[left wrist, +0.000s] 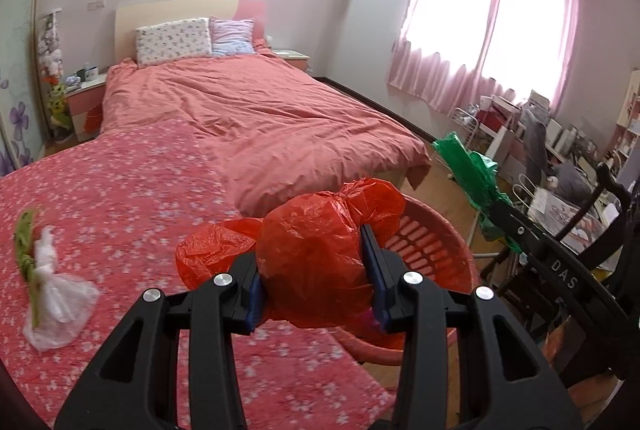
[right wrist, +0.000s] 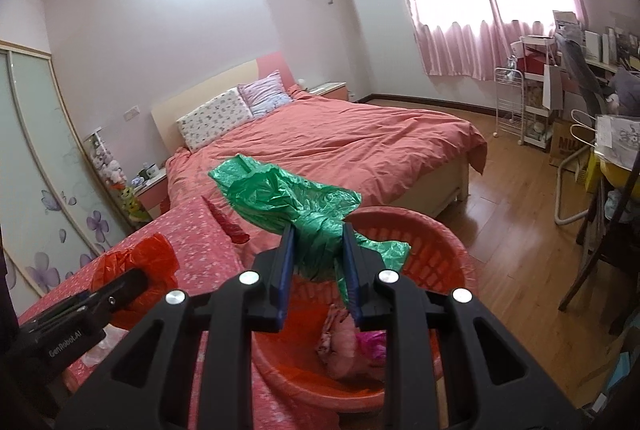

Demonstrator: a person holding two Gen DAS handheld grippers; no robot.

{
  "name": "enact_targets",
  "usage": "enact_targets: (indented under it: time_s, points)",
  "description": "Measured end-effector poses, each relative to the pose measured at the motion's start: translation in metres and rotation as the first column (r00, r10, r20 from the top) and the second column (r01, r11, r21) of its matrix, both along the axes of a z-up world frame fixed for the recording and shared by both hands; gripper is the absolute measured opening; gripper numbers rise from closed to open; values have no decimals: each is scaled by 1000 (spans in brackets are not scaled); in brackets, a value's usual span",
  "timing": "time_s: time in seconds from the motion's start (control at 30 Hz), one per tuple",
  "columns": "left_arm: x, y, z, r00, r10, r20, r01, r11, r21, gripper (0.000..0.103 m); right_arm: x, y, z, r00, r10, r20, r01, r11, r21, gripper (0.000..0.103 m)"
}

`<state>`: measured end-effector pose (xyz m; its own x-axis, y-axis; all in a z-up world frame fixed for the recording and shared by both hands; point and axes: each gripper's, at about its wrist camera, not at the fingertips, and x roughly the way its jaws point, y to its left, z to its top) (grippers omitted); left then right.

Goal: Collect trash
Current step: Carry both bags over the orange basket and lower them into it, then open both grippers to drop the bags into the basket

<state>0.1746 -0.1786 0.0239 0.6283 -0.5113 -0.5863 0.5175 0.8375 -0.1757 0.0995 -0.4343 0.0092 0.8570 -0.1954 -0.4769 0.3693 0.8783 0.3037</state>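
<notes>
Red bag (left wrist: 312, 262) clamped in left gripper (left wrist: 318, 294); green bag (right wrist: 296, 210) clamped in right gripper (right wrist: 318, 278); both near basket (right wrist: 436, 242), some trash inside; white bag (left wrist: 56, 306) left on bed.

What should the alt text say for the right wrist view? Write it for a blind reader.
The right gripper is clamped on a crumpled green plastic bag above a red plastic basket with pink scraps inside. To the left, the left gripper holds a red plastic bag over a floral bedspread. Behind lies a bed with a coral quilt.
</notes>
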Motion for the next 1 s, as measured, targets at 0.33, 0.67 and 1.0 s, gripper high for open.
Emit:
enact_targets:
  time_s: [0.33,0.67,1.0]
  points:
    - [-1,-35,-11,998,-65,-10,65,998,-1,42,-5,-27,-11,999,-49,13,49,998,35,24]
    - [4,-56,-24,993,-106,-45,105,994,-8,42,3,-37,-19,998,-58,8,58,997,45,24]
    - [11,-67,-38,992,-105,-72,106,994,8,55,14,-51,-25,999,-46,17,44,995,90,33]
